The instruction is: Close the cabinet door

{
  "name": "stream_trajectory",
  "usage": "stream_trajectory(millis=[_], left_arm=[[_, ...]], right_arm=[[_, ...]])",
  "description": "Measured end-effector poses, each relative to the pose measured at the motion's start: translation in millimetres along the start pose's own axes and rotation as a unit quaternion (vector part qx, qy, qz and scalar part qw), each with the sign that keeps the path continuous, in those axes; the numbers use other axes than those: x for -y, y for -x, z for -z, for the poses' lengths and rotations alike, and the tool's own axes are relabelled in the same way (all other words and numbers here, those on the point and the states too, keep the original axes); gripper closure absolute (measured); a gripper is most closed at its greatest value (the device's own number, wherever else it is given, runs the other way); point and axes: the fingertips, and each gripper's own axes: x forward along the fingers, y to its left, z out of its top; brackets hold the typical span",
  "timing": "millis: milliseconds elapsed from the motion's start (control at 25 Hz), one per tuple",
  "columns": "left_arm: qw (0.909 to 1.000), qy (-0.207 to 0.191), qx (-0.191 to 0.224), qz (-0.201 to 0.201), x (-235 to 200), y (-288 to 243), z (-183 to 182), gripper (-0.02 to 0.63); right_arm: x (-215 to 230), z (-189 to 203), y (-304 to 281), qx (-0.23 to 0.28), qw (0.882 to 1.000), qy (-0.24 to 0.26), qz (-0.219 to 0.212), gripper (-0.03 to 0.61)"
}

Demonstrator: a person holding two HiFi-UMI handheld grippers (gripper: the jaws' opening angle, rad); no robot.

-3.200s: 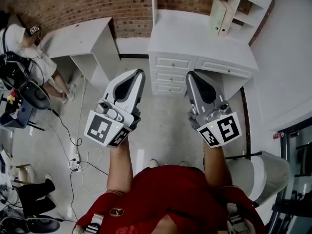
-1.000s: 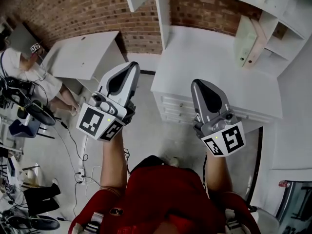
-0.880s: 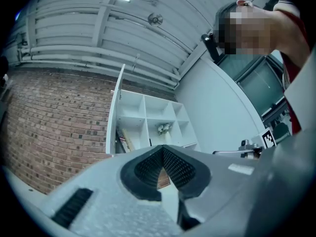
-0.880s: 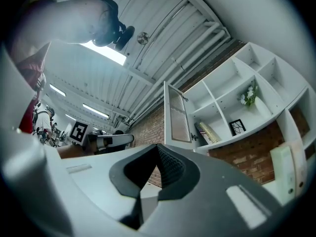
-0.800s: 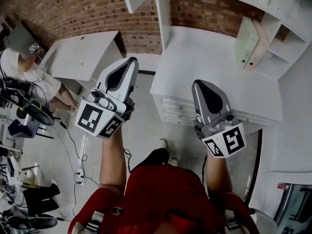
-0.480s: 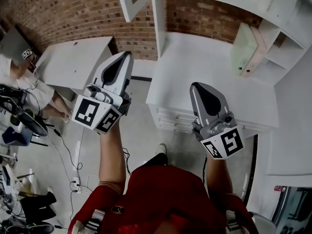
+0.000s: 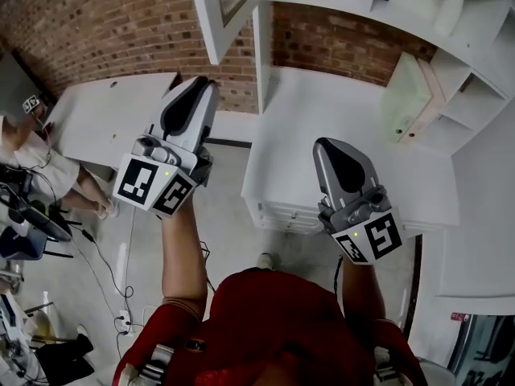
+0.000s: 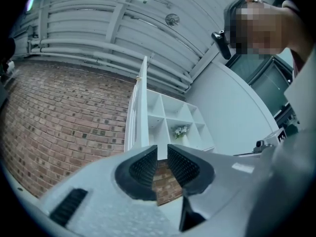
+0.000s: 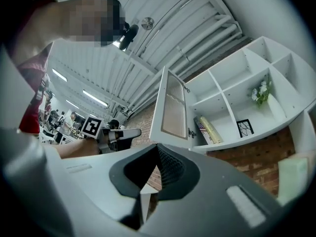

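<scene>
A: Status on the cabinet door [image 7: 219,24]?

B: Not shut. It stands swung out from the left side of the shelf unit [image 9: 232,95], pointing out toward us, with the brick wall [image 7: 96,22] beyond it. The cubby next to it is exposed, and we can see books [image 9: 207,129] inside.

A: Any contact yet?

B: None we can see. In the head view the left gripper [image 7: 199,87] sits below the door, on its outer side. Its own view looks past the tips at the door nearly edge-on, with air between. The right gripper [image 7: 328,146] is over the desk top [image 7: 338,127], well apart from the door.

A: Jaws?

B: The left ones have just been opening. There's a narrow gap now with nothing in it, only brick and the shelf edge showing through. The right ones are pressed together at the tips, empty.

A: So progress?

B: We'd call it approach only. None of the close itself is done. We have yet to get a gripper onto the outer face or the free edge, then push the door round until it sits flush on the shelf front.

A: Which side do we bet on?

B: Left looks better placed, since it's on the side the door must be pushed from. That's our judgement, nothing more. The risk is a glancing touch on the thin edge that slips off.
</scene>
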Motion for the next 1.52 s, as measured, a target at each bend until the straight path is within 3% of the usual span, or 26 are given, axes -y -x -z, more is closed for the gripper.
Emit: stream_trajectory(millis=[320,640,960,1520], left_arm=[[0.9980,0.015,0.017,0.059,-31,-30,2,0.460],[0.9948,0.032,0.027,0.093,-34,-49,8,0.465],[0.9960,0.050,0.035,0.065,-28,-62,10,0.478],[0.9998,-0.003,0.017,0.009,39,-114,25,0.449]], right_arm=[[18,25,-31,0.001,1.000,0.006,0.025,0.565],[36,38,-36,-0.005,0.999,0.012,0.047,0.566],[64,41,-29,-0.003,0.999,0.004,0.049,0.566],[148,41,5,0.001,1.000,-0.016,0.012,0.565]])
